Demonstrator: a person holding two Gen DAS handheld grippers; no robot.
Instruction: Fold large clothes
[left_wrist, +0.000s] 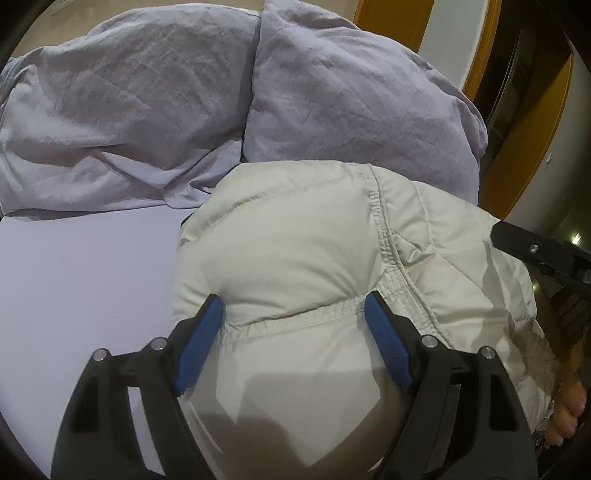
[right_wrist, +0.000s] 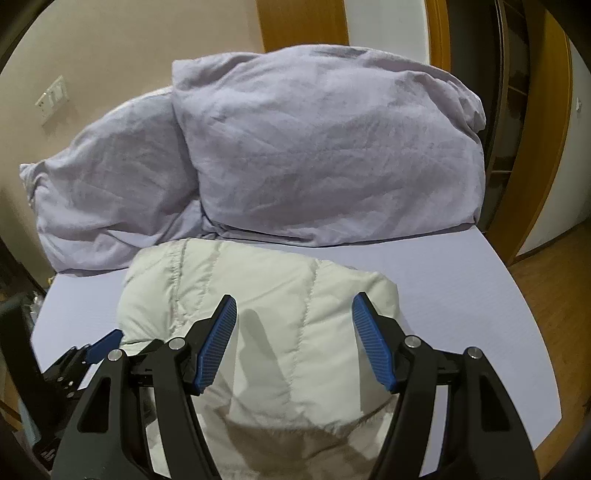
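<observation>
Your puffer jacket (left_wrist: 295, 258) runs off the left wrist view at 6 o'clock, its lower part unseen. At 3 o'clock the right gripper (left_wrist: 535, 254) is cut off; at 4 o'clock, a blurred bare foot (left_wrist: 569, 413).

Jacket (right_wrist: 258, 295) lies on the bed (right_wrist: 461, 295), near its front edge. Two pillows (right_wrist: 325, 155) lie behind the jacket, side by side, one overlapping the other. Left claw (left_wrist: 293, 317) and right claw (right_wrist: 293, 314) each straddle the jacket's front portion.
</observation>
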